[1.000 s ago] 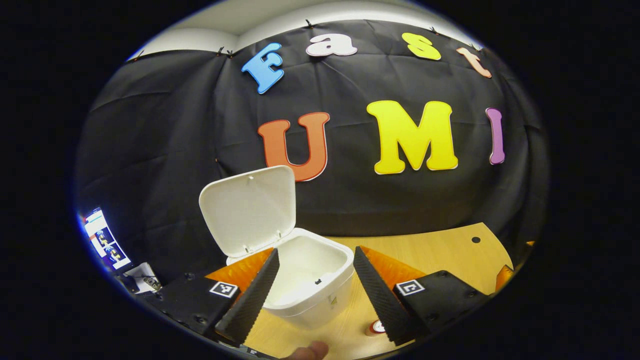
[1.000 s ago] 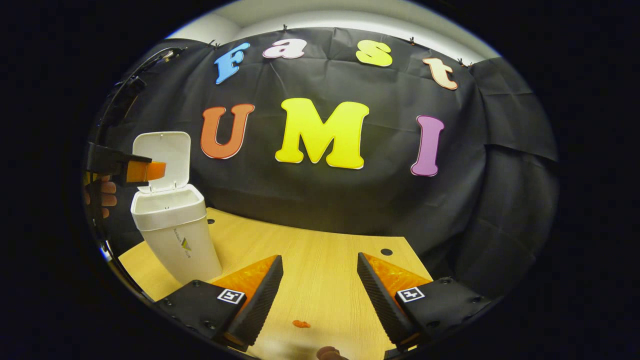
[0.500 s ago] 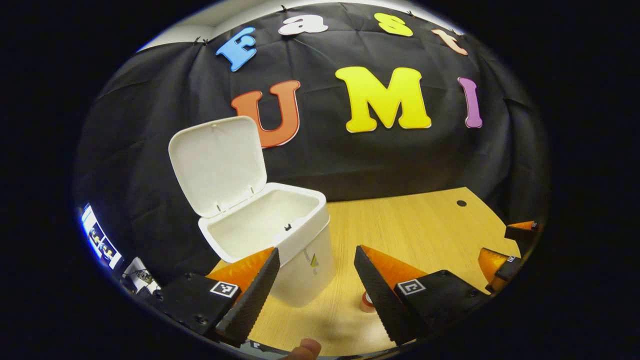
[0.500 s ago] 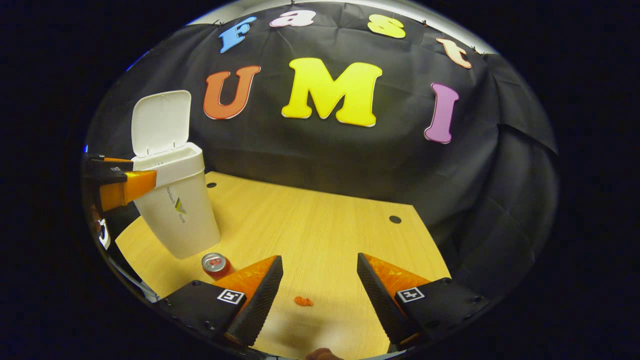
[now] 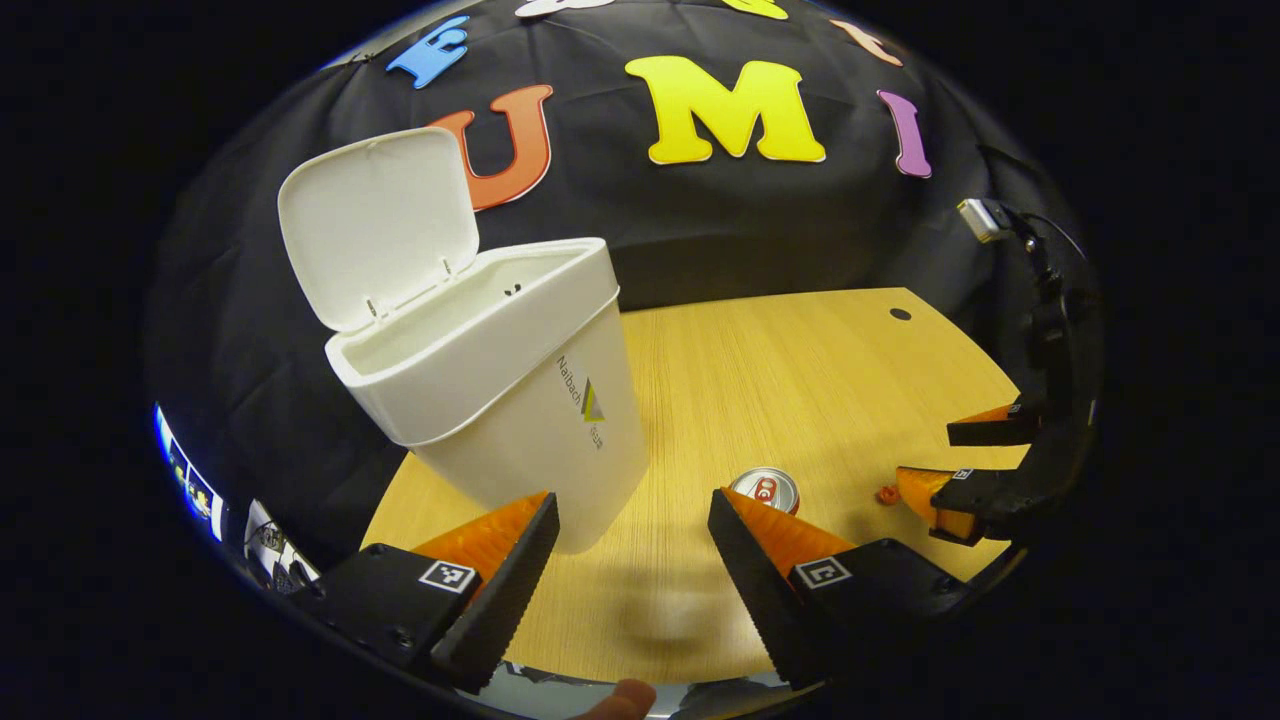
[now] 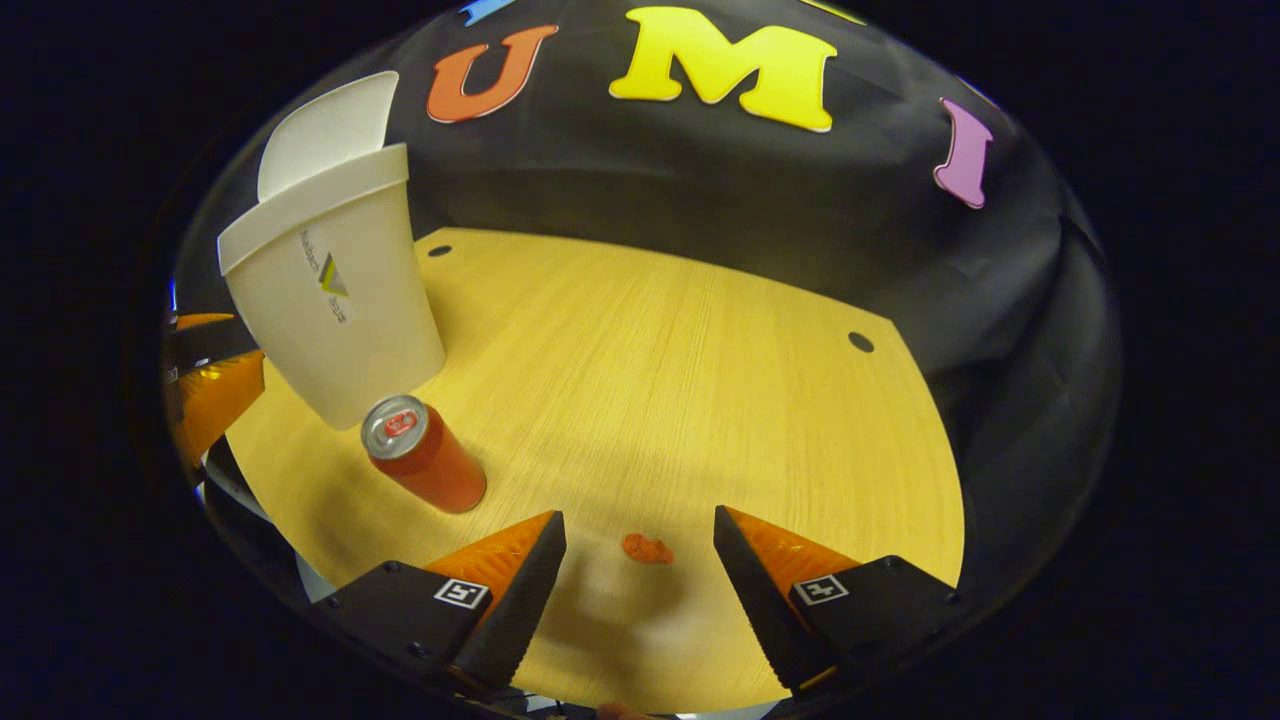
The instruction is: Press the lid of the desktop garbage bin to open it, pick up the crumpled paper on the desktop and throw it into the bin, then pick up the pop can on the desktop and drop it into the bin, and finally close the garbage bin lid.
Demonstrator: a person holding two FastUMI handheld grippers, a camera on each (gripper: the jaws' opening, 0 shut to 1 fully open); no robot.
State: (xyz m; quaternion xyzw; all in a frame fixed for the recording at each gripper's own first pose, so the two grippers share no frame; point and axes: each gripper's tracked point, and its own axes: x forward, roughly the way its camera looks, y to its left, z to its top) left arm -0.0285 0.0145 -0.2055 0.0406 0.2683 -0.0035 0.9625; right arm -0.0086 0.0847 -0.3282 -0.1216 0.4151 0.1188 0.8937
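The white garbage bin (image 5: 520, 400) (image 6: 335, 290) stands on the wooden desk with its lid (image 5: 378, 222) swung up. A red pop can (image 6: 425, 458) (image 5: 766, 490) stands upright just right of the bin. A small crumpled red paper (image 6: 647, 547) (image 5: 887, 494) lies on the desk. My right gripper (image 6: 635, 590) hovers open just above the paper, which sits between its fingers. My left gripper (image 5: 630, 570) is open and holds nothing, low in front of the bin. In the left gripper view the right gripper (image 5: 960, 470) shows at the far right, beside the paper.
The wooden desk (image 6: 680, 340) has two small round holes (image 6: 860, 342) near its back edge. Black cloth hangs behind it. A screen (image 5: 185, 470) glows at the far left past the desk edge.
Both grippers have dropped lower and tilted down toward the desk. The right one has come down over the red paper and the can has come into full view. The left gripper backed away from the bin.
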